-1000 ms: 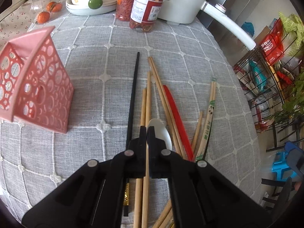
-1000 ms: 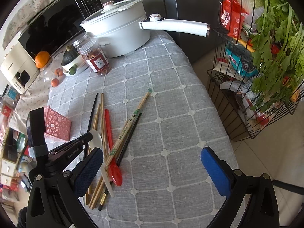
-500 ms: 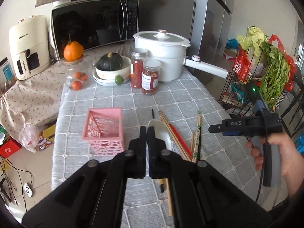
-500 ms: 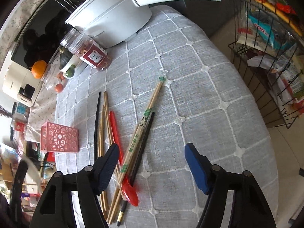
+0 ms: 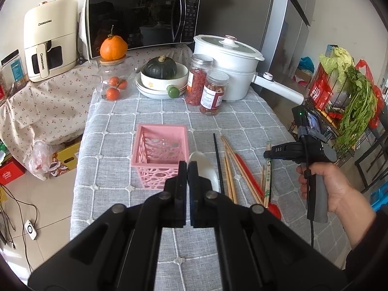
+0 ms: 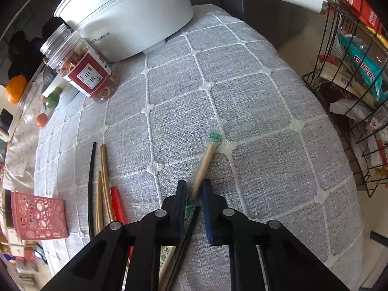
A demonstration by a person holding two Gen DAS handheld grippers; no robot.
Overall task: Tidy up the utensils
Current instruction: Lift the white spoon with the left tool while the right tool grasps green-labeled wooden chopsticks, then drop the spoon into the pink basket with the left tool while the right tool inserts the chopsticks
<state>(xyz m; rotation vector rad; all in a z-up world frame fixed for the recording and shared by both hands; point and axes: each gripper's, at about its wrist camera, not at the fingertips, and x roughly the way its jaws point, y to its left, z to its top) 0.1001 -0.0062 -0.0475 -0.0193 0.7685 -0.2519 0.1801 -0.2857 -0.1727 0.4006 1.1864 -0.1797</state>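
only right wrist shows jaws closing around wrapped chopsticks (image 6: 205, 167).

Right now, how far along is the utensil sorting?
Nothing shows in the pink basket yet. In hand: left gripper grips the white spoon near the basket; right gripper is closing around wrapped chopsticks. Left: black chopstick, wooden chopsticks, red spoon.

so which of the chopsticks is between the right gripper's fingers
The bamboo chopstick in the green-printed wrapper, between the closing right gripper; the rest lie farther left.
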